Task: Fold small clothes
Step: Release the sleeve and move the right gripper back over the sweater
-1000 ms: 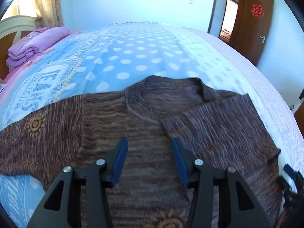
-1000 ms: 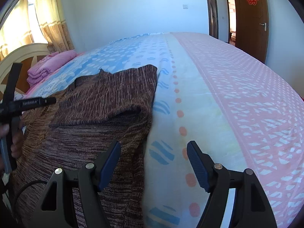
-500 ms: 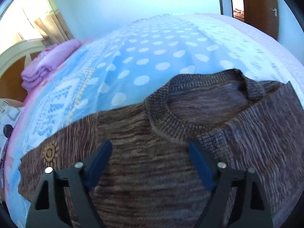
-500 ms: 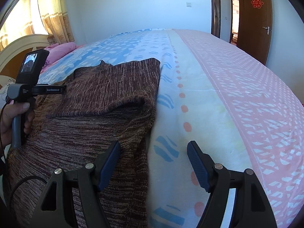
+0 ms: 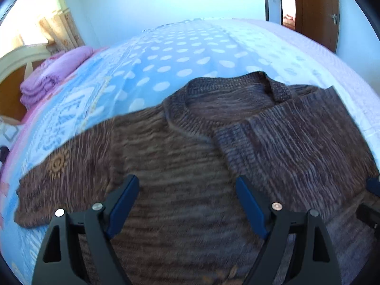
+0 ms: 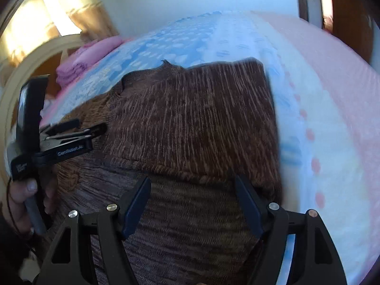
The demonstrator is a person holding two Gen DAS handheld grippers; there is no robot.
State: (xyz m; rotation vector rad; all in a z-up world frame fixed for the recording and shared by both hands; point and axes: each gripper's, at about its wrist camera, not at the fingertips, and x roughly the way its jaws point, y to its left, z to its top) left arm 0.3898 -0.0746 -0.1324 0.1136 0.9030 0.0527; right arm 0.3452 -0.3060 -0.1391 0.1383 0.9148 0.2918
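The brown sweater (image 5: 190, 178) lies flat on the bed (image 5: 166, 54), right sleeve (image 6: 197, 118) folded across the chest. Left tongs (image 5: 187, 204) and right tongs (image 6: 192, 204) both gape empty above it, apparently positioned for the next fold.

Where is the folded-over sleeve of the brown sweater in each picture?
Left wrist view: the folded sleeve lies at the right, across the sweater's chest, below the collar.
Right wrist view: the same sleeve fills the middle, just above the right hand-held gripper.
Shared landmark: the pink folded bedding by the headboard, upper left in both views.
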